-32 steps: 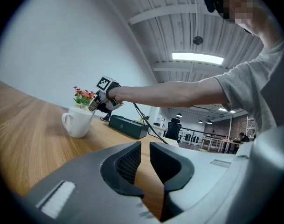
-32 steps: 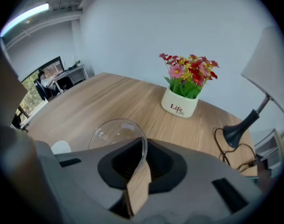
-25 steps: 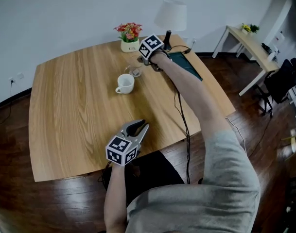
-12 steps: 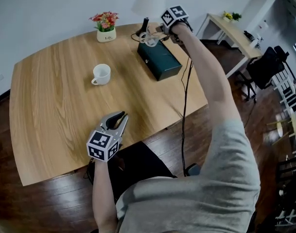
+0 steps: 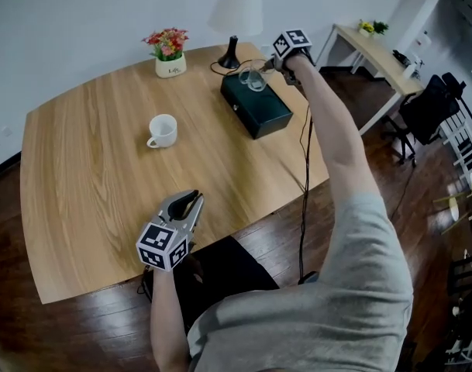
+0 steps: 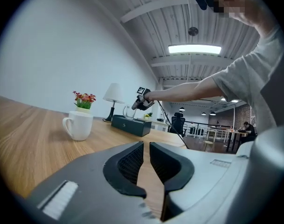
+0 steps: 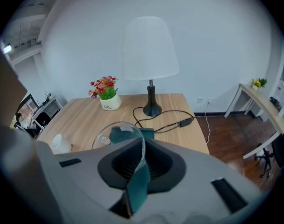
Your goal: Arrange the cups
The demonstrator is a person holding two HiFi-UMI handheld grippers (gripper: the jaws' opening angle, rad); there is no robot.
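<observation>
My right gripper (image 5: 264,69) is shut on the rim of a clear glass cup (image 5: 253,77) and holds it in the air over the far end of a dark green box (image 5: 256,107). In the right gripper view the glass cup (image 7: 117,135) hangs from the pinched jaws (image 7: 138,157), with the box showing through it. A white mug (image 5: 163,129) stands alone near the table's middle. At the near table edge my left gripper (image 5: 191,200) rests level. Its jaws (image 6: 146,149) stand a narrow gap apart with nothing between them, and the white mug (image 6: 78,126) is ahead to its left.
A flower pot (image 5: 168,53) and a white lamp (image 5: 236,15) stand at the far edge of the wooden table (image 5: 88,169), and the lamp's cable runs behind the box. A side table (image 5: 375,49) and a black chair (image 5: 425,107) stand on the floor to the right.
My right gripper has carried the glass cup from beside the white mug to the right and up, over the green box. The left gripper has stayed at the near edge.
</observation>
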